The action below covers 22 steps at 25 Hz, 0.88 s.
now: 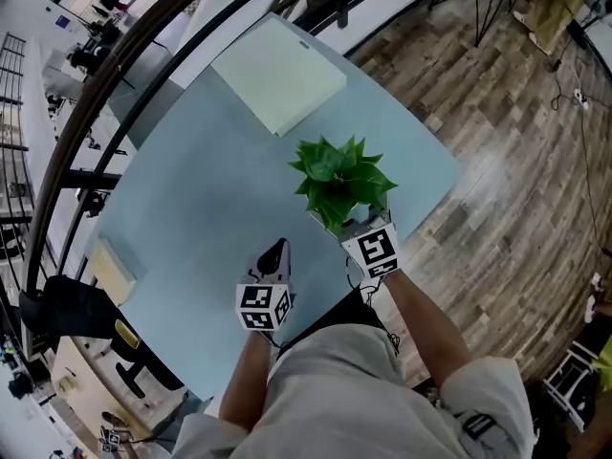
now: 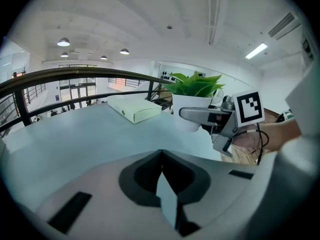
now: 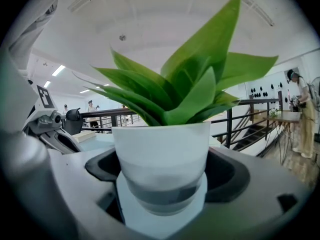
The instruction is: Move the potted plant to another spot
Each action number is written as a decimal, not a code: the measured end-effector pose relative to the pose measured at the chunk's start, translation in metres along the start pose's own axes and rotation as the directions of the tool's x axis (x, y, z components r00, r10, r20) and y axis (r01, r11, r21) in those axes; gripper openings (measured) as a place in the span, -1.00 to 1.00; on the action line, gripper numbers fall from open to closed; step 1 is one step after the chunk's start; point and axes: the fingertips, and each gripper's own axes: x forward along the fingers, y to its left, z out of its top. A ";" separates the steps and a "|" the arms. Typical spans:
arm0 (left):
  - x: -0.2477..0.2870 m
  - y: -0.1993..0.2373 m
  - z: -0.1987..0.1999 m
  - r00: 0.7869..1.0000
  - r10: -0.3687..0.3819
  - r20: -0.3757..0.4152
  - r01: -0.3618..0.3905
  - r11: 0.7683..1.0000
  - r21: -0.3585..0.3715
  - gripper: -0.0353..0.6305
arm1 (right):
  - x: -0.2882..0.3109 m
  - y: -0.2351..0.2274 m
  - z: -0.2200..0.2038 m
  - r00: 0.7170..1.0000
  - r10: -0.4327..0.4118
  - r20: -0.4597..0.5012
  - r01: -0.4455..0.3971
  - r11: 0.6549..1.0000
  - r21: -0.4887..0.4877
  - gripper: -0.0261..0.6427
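Note:
The potted plant (image 1: 340,182) has broad green leaves in a white pot (image 3: 162,161) and is over the pale blue table (image 1: 191,218), near its right front edge. My right gripper (image 1: 361,224) is shut on the pot, one jaw on each side of its lower half (image 3: 162,204). I cannot tell whether the pot rests on the table or hangs just above it. In the left gripper view the plant (image 2: 195,86) and the right gripper (image 2: 202,115) show at the right. My left gripper (image 1: 273,255) is shut on nothing (image 2: 162,181), a little to the plant's left.
A flat pale green box (image 1: 277,73) (image 2: 134,110) lies at the table's far side. A smaller pale block (image 1: 113,268) sits near the left edge. A dark curved railing (image 1: 143,55) runs behind the table. A black chair (image 1: 86,328) stands front left, with wooden floor (image 1: 516,161) to the right.

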 end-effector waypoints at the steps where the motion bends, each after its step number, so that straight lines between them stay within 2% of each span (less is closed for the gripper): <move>1: 0.001 0.003 0.001 1.000 0.010 -0.001 -0.010 1.000 -0.001 -0.86 | 0.006 -0.002 -0.001 1.000 0.006 -0.004 -0.006 1.000 -0.001 0.57; 8: 0.012 0.017 0.006 0.998 0.055 0.001 -0.055 0.998 -0.042 -0.86 | 0.033 -0.007 -0.007 0.998 0.054 -0.035 -0.054 0.999 -0.007 0.57; 16: 0.033 0.030 0.015 0.997 0.072 0.004 -0.071 0.992 -0.100 -0.86 | 0.065 -0.018 -0.017 0.994 0.085 -0.076 -0.086 0.996 -0.015 0.57; 22: 0.054 0.037 0.025 0.997 0.079 0.003 -0.078 0.990 -0.114 -0.86 | 0.086 -0.032 -0.022 0.989 0.091 -0.113 -0.093 0.996 -0.014 0.57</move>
